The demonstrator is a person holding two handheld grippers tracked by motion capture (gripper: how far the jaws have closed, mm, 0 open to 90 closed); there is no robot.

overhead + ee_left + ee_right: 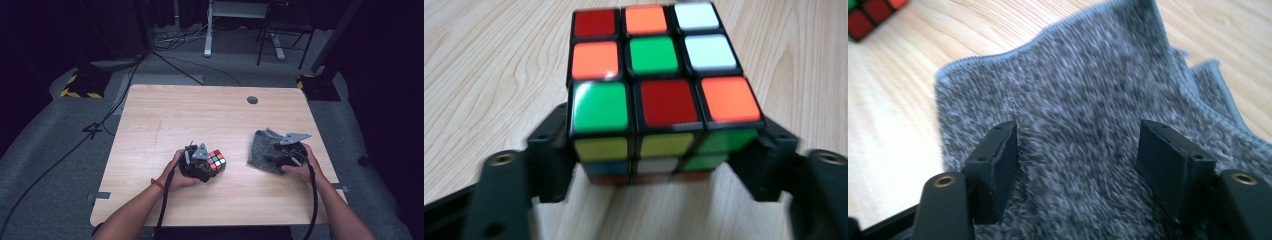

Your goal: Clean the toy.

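Nearest, the person's forearms are entering from the bottom of the high view. Left hand (181, 172) is holding the left gripper (204, 164), whose two black jaws are clamping the puzzle cube (659, 95) at its opposite sides; the cube is sitting on the wooden table (200, 115), left of centre, mixed red, orange, green and white squares facing up. Right hand (300, 167) is holding the right gripper (280, 154), whose jaws are standing apart, poised over the grey fuzzy cloth (1083, 100); whether they touch it cannot be told. Cloth is lying rumpled right of centre, well apart from the cube. Farther off, a round grommet hole (252, 100) is sitting near the table's far edge.
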